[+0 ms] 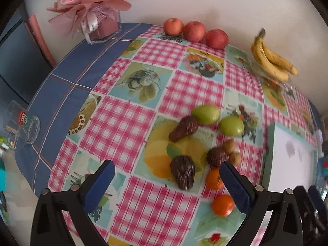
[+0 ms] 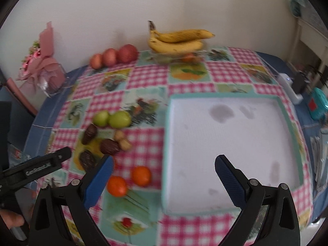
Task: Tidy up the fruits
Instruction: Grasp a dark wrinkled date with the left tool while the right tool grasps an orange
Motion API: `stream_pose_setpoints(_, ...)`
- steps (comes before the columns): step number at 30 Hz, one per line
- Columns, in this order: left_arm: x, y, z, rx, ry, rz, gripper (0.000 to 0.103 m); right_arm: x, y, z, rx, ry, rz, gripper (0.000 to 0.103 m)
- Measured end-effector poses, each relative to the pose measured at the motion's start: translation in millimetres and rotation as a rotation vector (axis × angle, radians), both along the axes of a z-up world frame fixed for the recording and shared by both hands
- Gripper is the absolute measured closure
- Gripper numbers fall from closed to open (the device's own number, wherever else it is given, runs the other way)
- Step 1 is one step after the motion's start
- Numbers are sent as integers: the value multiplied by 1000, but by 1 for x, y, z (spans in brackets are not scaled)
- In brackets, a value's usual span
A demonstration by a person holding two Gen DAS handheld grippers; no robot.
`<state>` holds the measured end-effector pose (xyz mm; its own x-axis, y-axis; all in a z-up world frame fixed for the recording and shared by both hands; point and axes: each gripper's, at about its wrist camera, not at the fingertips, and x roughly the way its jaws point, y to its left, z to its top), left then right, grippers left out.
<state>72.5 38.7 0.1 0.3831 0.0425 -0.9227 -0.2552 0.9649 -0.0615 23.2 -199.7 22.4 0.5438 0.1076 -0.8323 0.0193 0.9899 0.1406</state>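
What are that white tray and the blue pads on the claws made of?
The white tray looks like foam or matte plastic with a teal rim: dull, no shine, with grey smudges. I cannot tell which. The claw pads look like rubber or soft plastic: dark blue with a fine knurled grip texture. Both claws stand open.

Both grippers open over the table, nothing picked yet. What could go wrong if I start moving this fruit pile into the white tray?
The avocados, walnuts and green pears lie packed together, so open fingers closing on one would probably shove its neighbours.

The round oranges sit loose near the table's front edge; a nudge might roll them off.

The left gripper and right gripper are close together, so they may collide.
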Motion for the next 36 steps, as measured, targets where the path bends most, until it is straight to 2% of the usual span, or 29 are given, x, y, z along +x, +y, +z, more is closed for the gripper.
stream_pose_setpoints(3,11,5,2,-24,-1,39,0,10,7,6,35,-18,18,4)
stream_pose_setpoints(7,25,11,-2,-39,16,76,0,24,15,14,25,-53,51,5)
stream_pose_setpoints(10,28,11,-12,-19,37,76,0,36,20,9,28,-27,78,5)
stream_pose_setpoints(13,26,12,-25,-33,74,78,0,41,22,-7,33,31,89,5)
stream_pose_setpoints(17,22,11,-37,-55,107,79,1,42,24,-24,45,92,108,29)
stream_pose_setpoints(20,19,2,-39,-50,103,53,2,40,24,-28,62,106,109,34)
stream_pose_setpoints(21,19,-1,-40,-55,105,43,5,39,25,-28,62,106,114,35)
stream_pose_setpoints(26,17,-3,-53,-125,139,56,16,38,32,-40,68,148,144,53)
stream_pose_setpoints(27,17,-2,-55,-136,144,64,20,38,33,-43,67,160,148,53)
stream_pose_setpoints(32,16,0,-64,-162,169,73,25,37,38,-61,28,218,156,56)
stream_pose_setpoints(36,17,-4,-70,-190,189,58,36,37,41,-73,11,261,163,56)
